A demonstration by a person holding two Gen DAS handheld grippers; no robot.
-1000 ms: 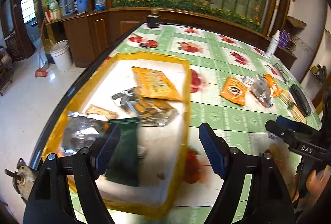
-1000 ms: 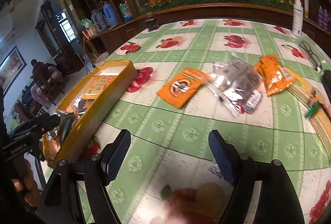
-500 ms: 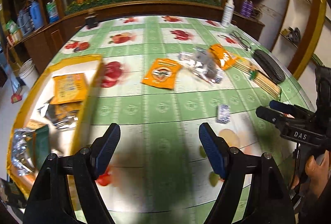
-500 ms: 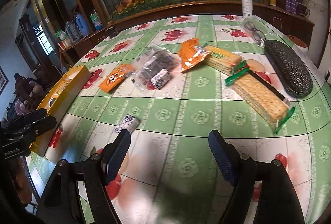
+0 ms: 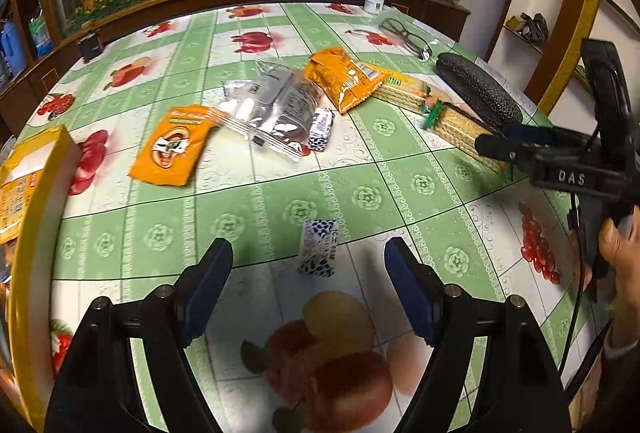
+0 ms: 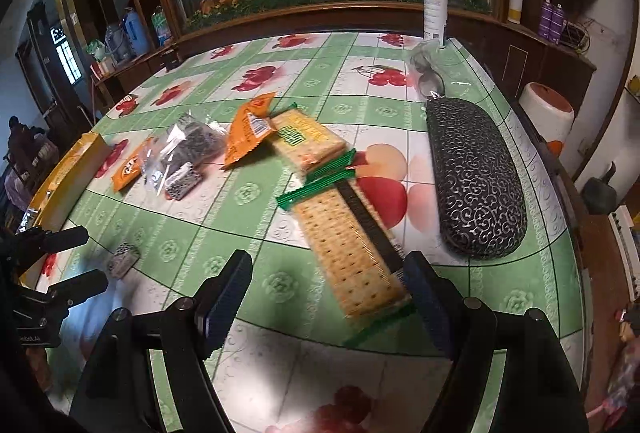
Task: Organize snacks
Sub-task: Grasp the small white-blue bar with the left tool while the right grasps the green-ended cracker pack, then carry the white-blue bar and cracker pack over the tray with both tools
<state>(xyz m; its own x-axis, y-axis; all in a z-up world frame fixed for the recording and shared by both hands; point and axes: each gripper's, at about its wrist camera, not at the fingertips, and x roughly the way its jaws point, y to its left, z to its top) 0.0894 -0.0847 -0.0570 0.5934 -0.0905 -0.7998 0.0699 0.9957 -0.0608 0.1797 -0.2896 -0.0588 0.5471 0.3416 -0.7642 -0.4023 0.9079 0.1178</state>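
My left gripper (image 5: 308, 265) is open and empty, just short of a small blue-and-white candy packet (image 5: 319, 247) on the table. My right gripper (image 6: 328, 273) is open and empty, with the near end of a long cracker pack (image 6: 348, 245) between its fingers. A second cracker pack (image 6: 308, 141), an orange chip bag (image 5: 344, 79), a clear bag of dark snacks (image 5: 276, 105), a second small packet (image 5: 321, 129) and a flat orange packet (image 5: 174, 145) lie further back. The yellow tray (image 5: 36, 161) with snacks sits at the left edge.
A black patterned glasses case (image 6: 476, 177) lies right of the crackers. Eyeglasses (image 6: 428, 73) and a white spray bottle (image 6: 436, 7) stand at the far edge. The other gripper shows at the right of the left wrist view (image 5: 516, 141). The table edge runs close on the right.
Both grippers swung right, away from the yellow tray. The left one now faces the small packet; the right one has closed in on the long cracker pack. Both stayed open.
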